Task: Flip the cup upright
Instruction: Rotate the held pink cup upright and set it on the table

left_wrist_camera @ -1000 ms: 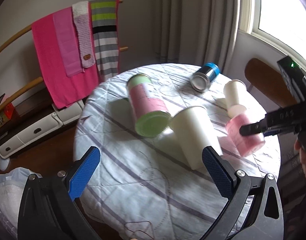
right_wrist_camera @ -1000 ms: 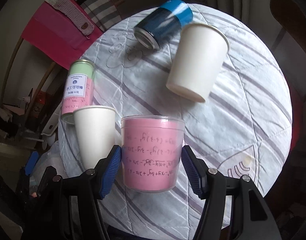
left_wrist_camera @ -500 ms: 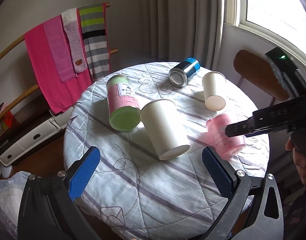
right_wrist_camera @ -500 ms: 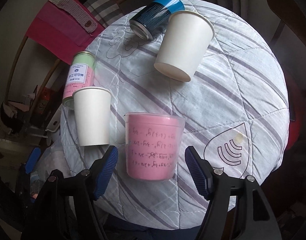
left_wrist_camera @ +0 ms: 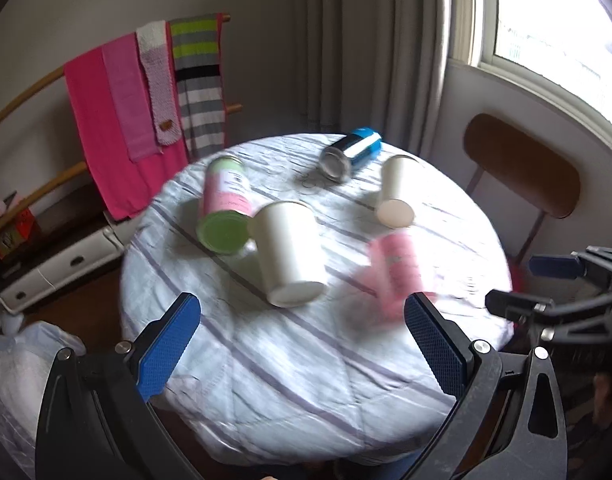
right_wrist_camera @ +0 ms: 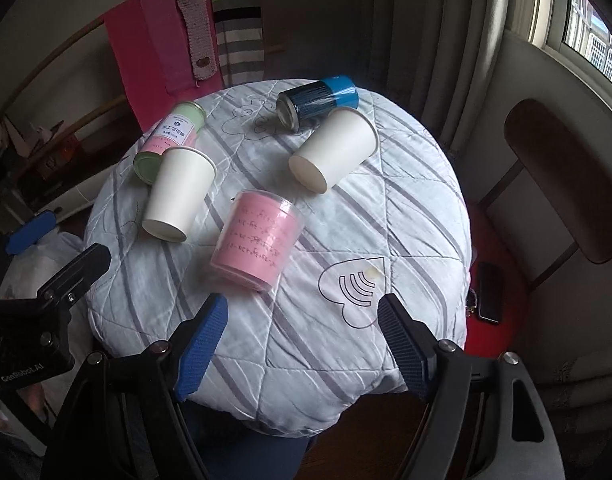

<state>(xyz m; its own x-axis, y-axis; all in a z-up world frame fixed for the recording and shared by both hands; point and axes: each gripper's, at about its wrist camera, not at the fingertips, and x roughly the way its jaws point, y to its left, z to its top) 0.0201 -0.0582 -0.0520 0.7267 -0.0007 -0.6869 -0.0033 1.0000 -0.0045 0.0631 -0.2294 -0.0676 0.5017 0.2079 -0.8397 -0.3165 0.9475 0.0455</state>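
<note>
A pink cup [right_wrist_camera: 258,240] with printed text stands on the round table, wide end up; it is blurred in the left wrist view [left_wrist_camera: 398,268]. A white paper cup [right_wrist_camera: 178,196] stands near it, also seen in the left wrist view [left_wrist_camera: 290,252]. A second white paper cup [right_wrist_camera: 334,152] lies on its side, also in the left wrist view [left_wrist_camera: 396,196]. My right gripper [right_wrist_camera: 302,344] is open and empty, near the table's front edge, short of the pink cup. My left gripper [left_wrist_camera: 302,348] is open and empty over the near edge.
A green-and-pink can [right_wrist_camera: 170,140] and a blue can [right_wrist_camera: 318,100] lie on the quilted tablecloth [right_wrist_camera: 386,208]. A wooden chair [right_wrist_camera: 562,184] stands to the right. Towels hang on a rack [left_wrist_camera: 146,96] behind. A phone [right_wrist_camera: 488,292] lies on a red seat.
My right gripper let go of the pink cup and pulled back toward the table edge. My left gripper also drew back, so the table looks farther away.
</note>
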